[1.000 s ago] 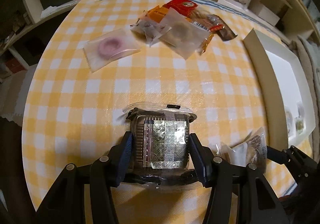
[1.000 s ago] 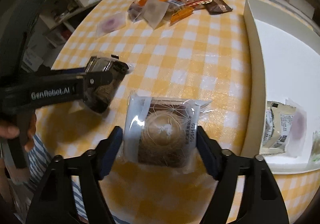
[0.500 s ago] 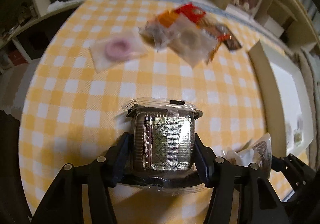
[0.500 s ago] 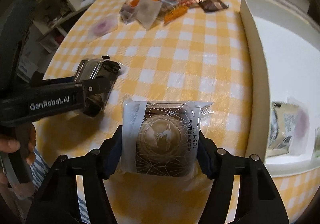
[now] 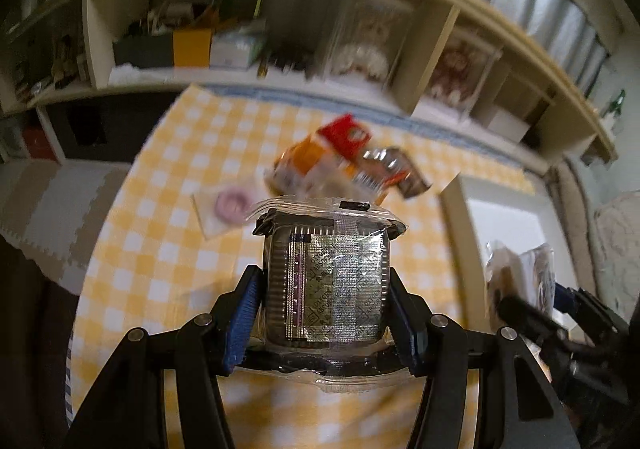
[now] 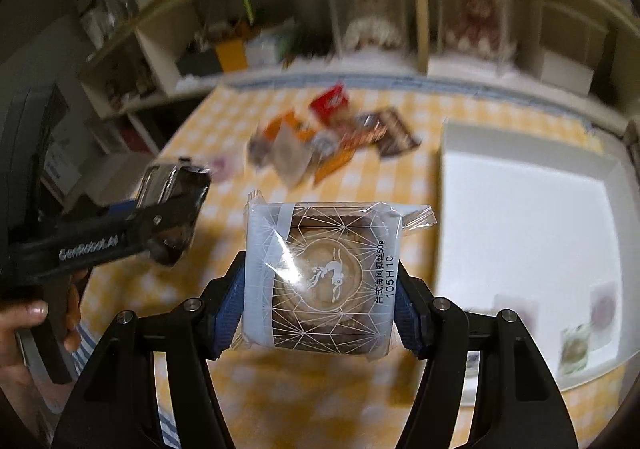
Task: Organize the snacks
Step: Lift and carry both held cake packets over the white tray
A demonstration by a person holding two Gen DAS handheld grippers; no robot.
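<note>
The left tongs (image 5: 326,303) are closed on a foil-backed snack pack (image 5: 326,289), and the right tongs (image 6: 320,289) are closed on a wrapped pastry (image 6: 320,277) with a rabbit print. Both packs are in the air above the near part of the table (image 6: 392,189), which has a yellow checked cloth. The white tray (image 6: 520,217) lies on the right side and already has a few small packets (image 6: 576,345) in its near corner. A pile of other snacks (image 6: 332,141) waits at the far side of the table, and a pink ring snack (image 5: 230,205) lies alone to the left of it.

I think the next step is to bring both packs to the tray. The risks are these. The wrappers are smooth plastic film, so a pack can slip or turn between the pads if the hand moves fast; the background is blurred, which suggests quick movement. The two tongs are near each other, so they can knock together over the tray. Too much pressure can also crush the soft pastry.
</note>
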